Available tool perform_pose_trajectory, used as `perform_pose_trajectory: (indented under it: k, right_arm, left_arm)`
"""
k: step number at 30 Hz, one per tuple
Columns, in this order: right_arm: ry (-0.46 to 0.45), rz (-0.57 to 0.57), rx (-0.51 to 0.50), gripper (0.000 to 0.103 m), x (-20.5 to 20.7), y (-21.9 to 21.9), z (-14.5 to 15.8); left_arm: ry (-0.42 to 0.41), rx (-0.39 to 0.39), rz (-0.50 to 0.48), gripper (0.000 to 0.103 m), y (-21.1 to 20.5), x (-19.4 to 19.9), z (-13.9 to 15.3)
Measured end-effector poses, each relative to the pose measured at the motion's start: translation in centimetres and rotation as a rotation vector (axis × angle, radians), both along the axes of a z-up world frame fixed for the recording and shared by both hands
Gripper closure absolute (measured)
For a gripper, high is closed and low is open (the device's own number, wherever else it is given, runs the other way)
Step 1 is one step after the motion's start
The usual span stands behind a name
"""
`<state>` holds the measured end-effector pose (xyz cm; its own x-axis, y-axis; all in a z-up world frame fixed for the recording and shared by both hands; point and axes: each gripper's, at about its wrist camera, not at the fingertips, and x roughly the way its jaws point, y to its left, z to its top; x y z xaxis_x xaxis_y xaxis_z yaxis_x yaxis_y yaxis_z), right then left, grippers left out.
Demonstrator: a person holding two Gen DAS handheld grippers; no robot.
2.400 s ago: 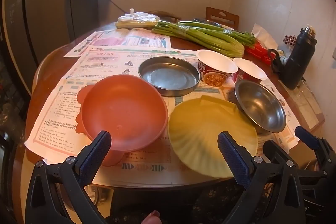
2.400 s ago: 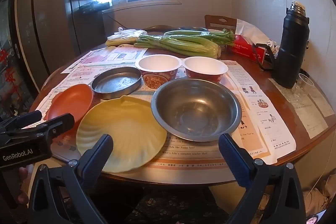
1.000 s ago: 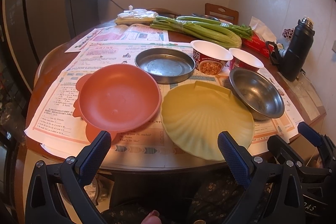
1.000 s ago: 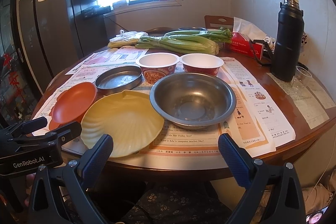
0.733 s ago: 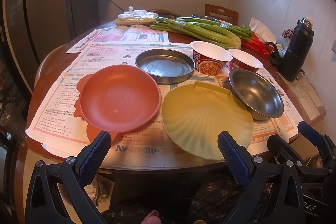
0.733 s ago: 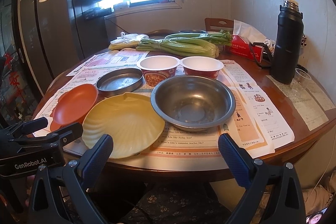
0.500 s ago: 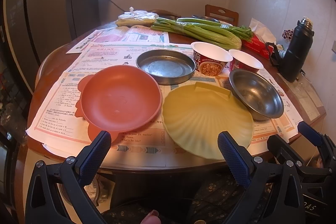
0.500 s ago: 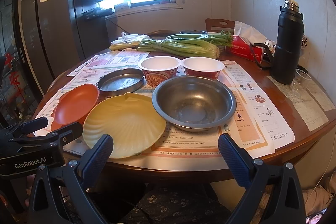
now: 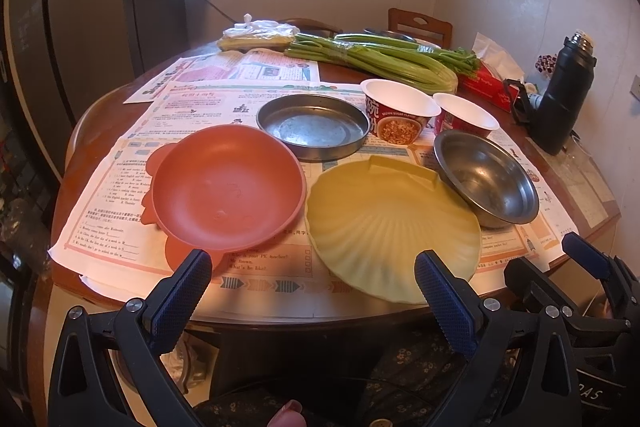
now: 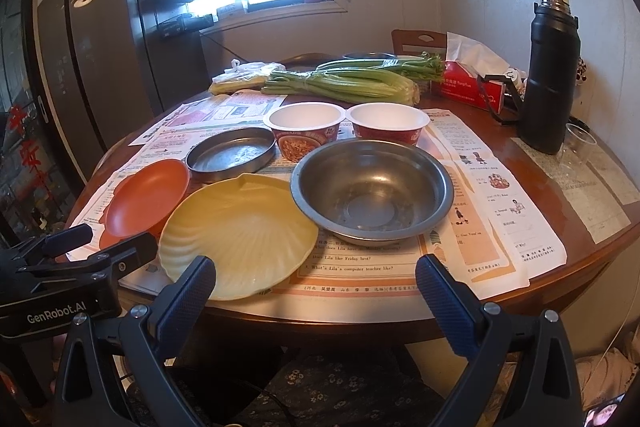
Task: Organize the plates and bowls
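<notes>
An orange plate [image 9: 228, 187] [image 10: 148, 195] lies at the near left of the round table. Beside it sits a yellow shell-shaped plate [image 9: 392, 227] [image 10: 240, 231]. To the right stands a steel bowl [image 9: 486, 179] [image 10: 372, 191], and behind is a flat steel pan [image 9: 314, 125] [image 10: 232, 153]. Two red paper bowls [image 9: 400, 109] [image 10: 306, 127] stand further back, the second [image 10: 386, 125] to the right. My left gripper [image 9: 312, 291] hangs open off the table's near edge, holding nothing. My right gripper [image 10: 316, 291] is open too, in front of the yellow plate and steel bowl.
Newspapers [image 9: 192, 107] cover the wooden table [image 10: 600, 239]. At the back lie celery stalks [image 10: 344, 83], a plastic bag [image 9: 256, 35] and a red tissue box [image 10: 468, 87]. A black thermos [image 10: 552, 75] and a clear cup [image 10: 576, 143] stand at the right. A chair [image 9: 420, 25] is behind.
Both grippers have drawn back from the table and risen slightly, so the dishes look farther away. Nothing on the table has moved; both grippers stay open.
</notes>
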<state>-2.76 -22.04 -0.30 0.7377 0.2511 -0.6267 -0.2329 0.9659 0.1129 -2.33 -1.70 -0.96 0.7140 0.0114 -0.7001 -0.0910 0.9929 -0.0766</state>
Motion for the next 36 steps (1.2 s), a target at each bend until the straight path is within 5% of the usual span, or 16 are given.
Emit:
perform_pose_trajectory:
  k: [17,36]
  right_arm:
    - [-0.035,0.045,-0.001,0.002,0.0,1.2,0.7]
    - [-0.024,0.287,-0.011,0.002,3.2,8.4,2.1]
  left_arm:
    - [-0.023,-0.010,0.032,0.002,1.3,0.0,0.6]
    - [-0.010,-0.084,0.222,0.002,11.7,0.8,0.2]
